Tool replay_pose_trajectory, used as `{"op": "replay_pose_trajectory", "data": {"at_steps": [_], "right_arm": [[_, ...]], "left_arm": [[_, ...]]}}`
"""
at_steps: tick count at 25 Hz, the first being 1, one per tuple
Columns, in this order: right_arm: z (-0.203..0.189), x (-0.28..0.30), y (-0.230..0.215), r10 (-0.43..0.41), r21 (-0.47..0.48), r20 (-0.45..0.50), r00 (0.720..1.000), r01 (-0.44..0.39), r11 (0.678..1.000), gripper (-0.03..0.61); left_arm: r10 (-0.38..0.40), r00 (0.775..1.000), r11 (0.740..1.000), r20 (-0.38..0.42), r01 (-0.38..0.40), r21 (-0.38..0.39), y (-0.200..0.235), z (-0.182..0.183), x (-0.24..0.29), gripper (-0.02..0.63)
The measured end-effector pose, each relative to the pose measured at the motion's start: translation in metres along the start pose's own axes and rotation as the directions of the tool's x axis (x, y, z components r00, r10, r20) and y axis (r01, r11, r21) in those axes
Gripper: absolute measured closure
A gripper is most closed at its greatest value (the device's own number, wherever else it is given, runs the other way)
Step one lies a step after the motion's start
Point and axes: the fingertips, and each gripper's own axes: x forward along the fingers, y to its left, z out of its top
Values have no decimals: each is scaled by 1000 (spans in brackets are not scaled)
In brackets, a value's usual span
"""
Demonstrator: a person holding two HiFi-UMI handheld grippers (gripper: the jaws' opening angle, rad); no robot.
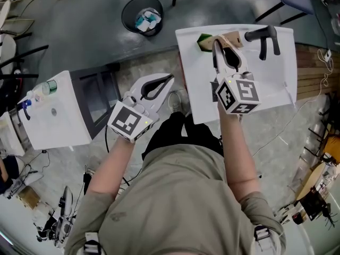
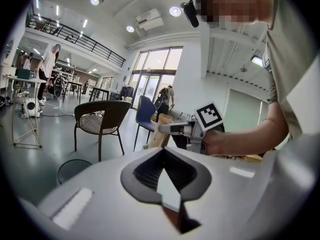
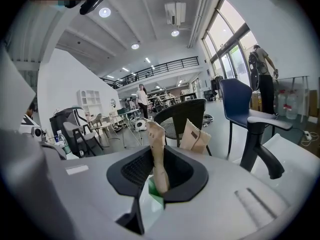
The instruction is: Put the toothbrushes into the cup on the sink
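The white sink (image 1: 276,73) lies ahead of me, with a black faucet (image 1: 263,36) at its back. A green cup (image 1: 204,40) stands at its back left corner. My right gripper (image 1: 215,44) reaches over the sink to that corner and is shut on a toothbrush in a brown paper pack (image 3: 156,154), with the green cup (image 3: 149,193) just under it. A second paper pack (image 3: 196,136) stands behind. My left gripper (image 1: 169,81) hangs off the sink's left side, shut and empty (image 2: 165,159).
A black waste bin (image 1: 142,15) stands on the floor beyond the sink. A white cabinet (image 1: 53,110) is at my left. A wicker chair (image 2: 100,121) and a blue chair (image 3: 240,104) stand farther off. People stand in the background.
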Motion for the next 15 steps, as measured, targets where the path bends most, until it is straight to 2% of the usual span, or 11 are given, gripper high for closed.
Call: {"op": "replay_pose_trajectory", "data": {"at_steps": [15], "right_arm": [[-19,12,-1,11,-26,-35,999,-12,1000,503]], "left_arm": [[-5,1000,1000,3,5,-16,3,-5,3,607]]}}
